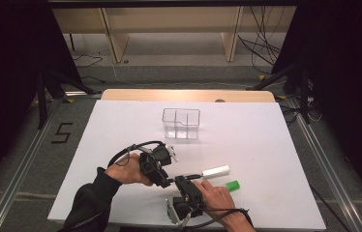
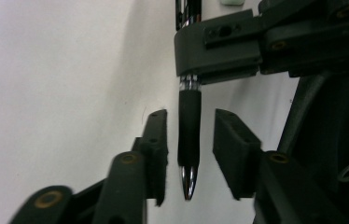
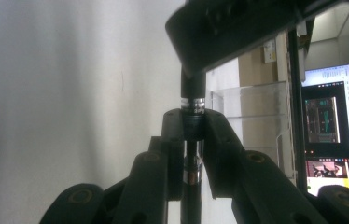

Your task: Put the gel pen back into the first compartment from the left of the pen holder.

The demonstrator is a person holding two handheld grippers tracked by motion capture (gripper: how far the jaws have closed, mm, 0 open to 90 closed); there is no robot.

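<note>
Mid-handover: my right gripper (image 3: 192,128) clamps the black pen (image 2: 189,135), the left gripper (image 2: 190,140) jaws parted around its tip, clear organizer (image 1: 181,123) unfilled.

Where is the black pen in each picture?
High view: the black pen lies level, low in the middle, bridging the two hand-held grippers.
Left gripper view: it hangs down the middle, tip down, between open jaws that do not touch it.
Right gripper view: it stands upright in the middle, clamped by the jaws.
Shared landmark: the white table.
</note>
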